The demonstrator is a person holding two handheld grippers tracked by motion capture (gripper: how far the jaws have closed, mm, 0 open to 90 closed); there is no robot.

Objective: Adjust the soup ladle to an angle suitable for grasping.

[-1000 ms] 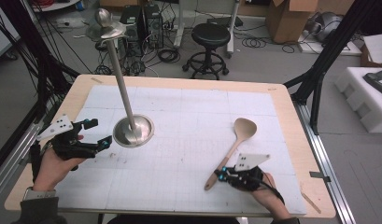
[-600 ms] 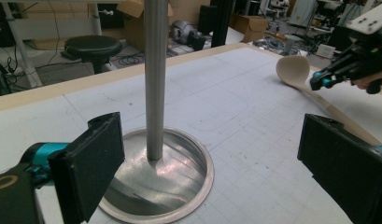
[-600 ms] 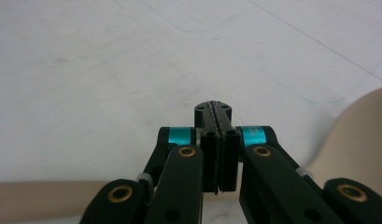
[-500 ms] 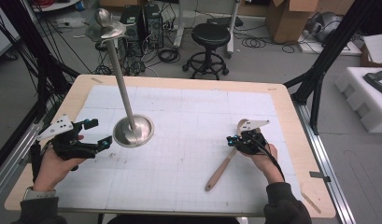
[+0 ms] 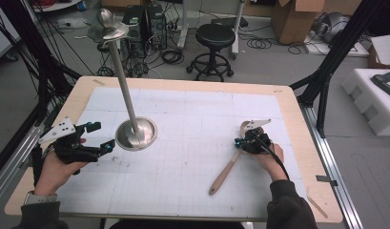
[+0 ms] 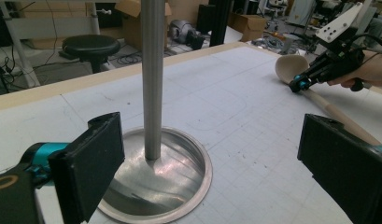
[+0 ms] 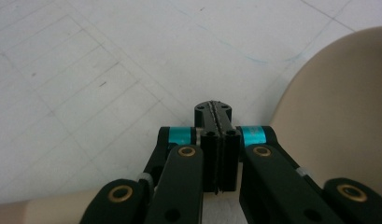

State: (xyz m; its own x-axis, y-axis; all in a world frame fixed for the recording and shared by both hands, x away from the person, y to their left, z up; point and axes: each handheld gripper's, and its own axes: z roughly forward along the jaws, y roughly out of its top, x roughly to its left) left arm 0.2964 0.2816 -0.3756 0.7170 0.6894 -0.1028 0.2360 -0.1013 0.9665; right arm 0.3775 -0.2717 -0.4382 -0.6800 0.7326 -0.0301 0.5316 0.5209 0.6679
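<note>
The right tool (image 5: 244,141), pressed together and apparently empty, hovered over the wooden spoon (image 5: 226,171) lying on the tabletop (image 5: 192,109); the left tool (image 5: 99,138) stood spread beside the metal stand (image 5: 135,136).

Pale beige wooden spoon (image 5: 226,171), silver brushed-metal stand (image 5: 136,134) with grey pole, white table mat (image 5: 192,143) with faint grey grid lines, light tan table edge (image 5: 297,114), black left gripper (image 5: 95,138) and right gripper (image 5: 241,141) with cyan accents, brass-coloured rivets.
</note>
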